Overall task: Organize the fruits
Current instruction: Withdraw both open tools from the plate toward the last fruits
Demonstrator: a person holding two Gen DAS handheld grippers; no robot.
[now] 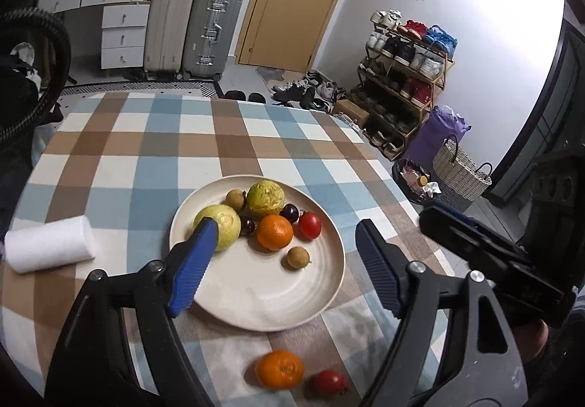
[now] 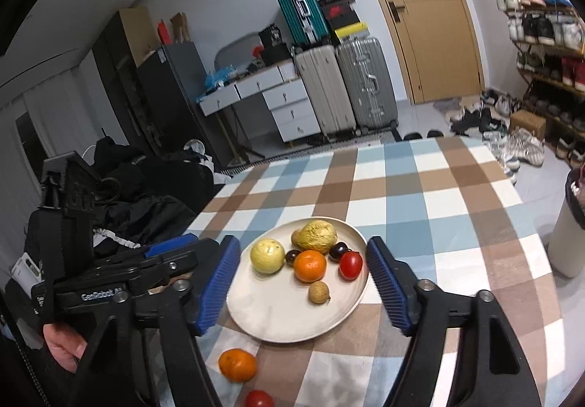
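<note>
Nearest the lens, a loose orange [image 1: 279, 369] and a loose tomato [image 1: 329, 382] lie on the checked bench [image 1: 120, 151], just off the plate [image 1: 256, 304] on its near side. Both sit below and between the wide-spread fingers of the left hand-held gripper [image 1: 281, 268], which looks the closer; the right hand-held gripper [image 2: 303, 282], also wide and empty, hovers over the plate. Round, glossy, no long axis. On the plate: another orange, a tomato, pale yellow fruits.
</note>
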